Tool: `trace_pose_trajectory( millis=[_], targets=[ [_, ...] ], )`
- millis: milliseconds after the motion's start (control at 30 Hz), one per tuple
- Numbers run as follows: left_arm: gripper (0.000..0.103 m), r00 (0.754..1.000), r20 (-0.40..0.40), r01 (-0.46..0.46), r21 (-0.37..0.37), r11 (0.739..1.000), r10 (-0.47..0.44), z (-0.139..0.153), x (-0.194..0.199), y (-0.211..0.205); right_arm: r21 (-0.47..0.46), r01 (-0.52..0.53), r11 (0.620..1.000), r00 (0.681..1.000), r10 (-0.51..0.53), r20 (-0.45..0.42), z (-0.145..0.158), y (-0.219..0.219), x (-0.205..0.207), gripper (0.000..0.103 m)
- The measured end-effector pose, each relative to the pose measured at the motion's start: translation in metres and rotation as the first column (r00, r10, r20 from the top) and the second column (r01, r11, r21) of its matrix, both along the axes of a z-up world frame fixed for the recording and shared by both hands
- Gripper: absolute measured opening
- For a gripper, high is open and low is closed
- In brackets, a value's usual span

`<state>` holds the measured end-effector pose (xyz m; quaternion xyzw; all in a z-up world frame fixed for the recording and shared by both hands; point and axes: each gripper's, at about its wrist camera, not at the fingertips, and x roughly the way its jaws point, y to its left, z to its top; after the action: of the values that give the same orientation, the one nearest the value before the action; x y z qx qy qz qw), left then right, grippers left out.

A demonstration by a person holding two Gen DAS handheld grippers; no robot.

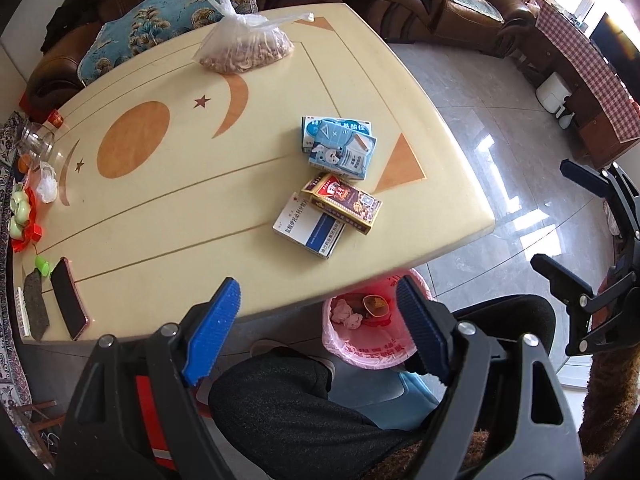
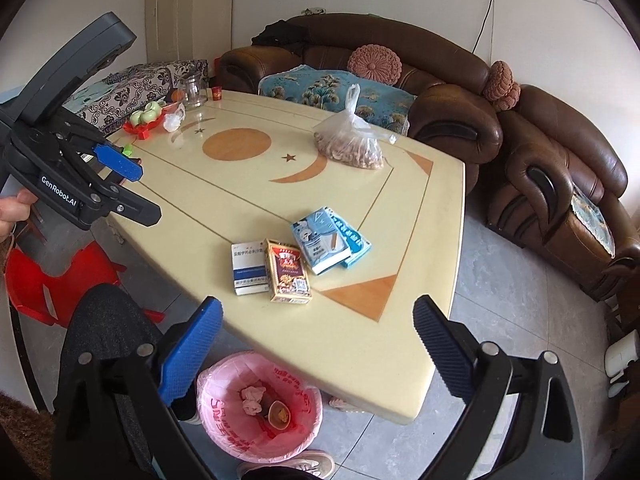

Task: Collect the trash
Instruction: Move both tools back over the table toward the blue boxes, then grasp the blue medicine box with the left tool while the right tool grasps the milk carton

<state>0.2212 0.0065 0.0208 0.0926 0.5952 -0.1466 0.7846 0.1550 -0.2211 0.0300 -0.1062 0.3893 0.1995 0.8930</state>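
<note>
Several small cartons lie near the corner of the cream table (image 1: 160, 216) (image 2: 360, 344): a white-and-blue box (image 1: 310, 226) (image 2: 248, 268), a red-and-gold box (image 1: 344, 203) (image 2: 289, 272), and two light-blue boxes stacked together (image 1: 340, 148) (image 2: 326, 242). A bin with a pink liner (image 1: 370, 350) (image 2: 260, 436) stands on the floor under the table edge, holding crumpled tissue and a small bowl. My left gripper (image 1: 316, 320) is open and empty above the table's near edge. My right gripper (image 2: 316, 344) is open and empty, over the table corner; it also shows in the left wrist view (image 1: 560, 220).
A plastic bag of nuts (image 1: 246, 46) (image 2: 352, 144) sits at the far side. A phone (image 1: 69, 298), a glass jar (image 1: 38, 140) (image 2: 194, 90), a red fruit tray (image 2: 146, 120) line the far-left edge. Brown sofas (image 2: 460, 120) surround the table. A red stool (image 2: 60, 284) stands left.
</note>
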Motion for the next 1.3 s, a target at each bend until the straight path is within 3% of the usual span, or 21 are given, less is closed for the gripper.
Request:
trace_pose_trajectory(
  millis=[333, 833, 1133, 1200, 1300],
  targets=[
    [0.083, 0.996, -0.071, -0.061, -0.029, 0.998, 0.059, -0.012, 0.048, -0.001, -0.023, -0.026, 0.999, 1.0, 0.027, 0.011, 0.0, 0.003, 0.049, 0.094],
    [0.083, 0.99, -0.135, -0.033, 0.012, 0.999, 0.034, -0.043, 0.121, -0.014, -0.065, -0.106, 0.992, 0.993, 0.102, -0.063, -0.053, 0.028, 0.114, 0.094],
    [0.083, 0.976, -0.165, 0.155, 0.047, 0.987, -0.145, -0.071, 0.191, -0.046, -0.122, -0.194, 0.973, 0.977, 0.18, -0.115, -0.109, 0.057, 0.141, 0.094],
    [0.083, 0.963, -0.16, 0.232, 0.072, 0.97, -0.218, -0.078, 0.201, -0.055, -0.14, -0.217, 0.966, 0.972, 0.2, -0.127, -0.124, 0.065, 0.148, 0.094],
    [0.083, 0.92, -0.156, 0.376, 0.107, 0.92, -0.358, -0.092, 0.213, -0.068, -0.162, -0.254, 0.954, 0.963, 0.233, -0.136, -0.144, 0.076, 0.156, 0.094]
  ],
)
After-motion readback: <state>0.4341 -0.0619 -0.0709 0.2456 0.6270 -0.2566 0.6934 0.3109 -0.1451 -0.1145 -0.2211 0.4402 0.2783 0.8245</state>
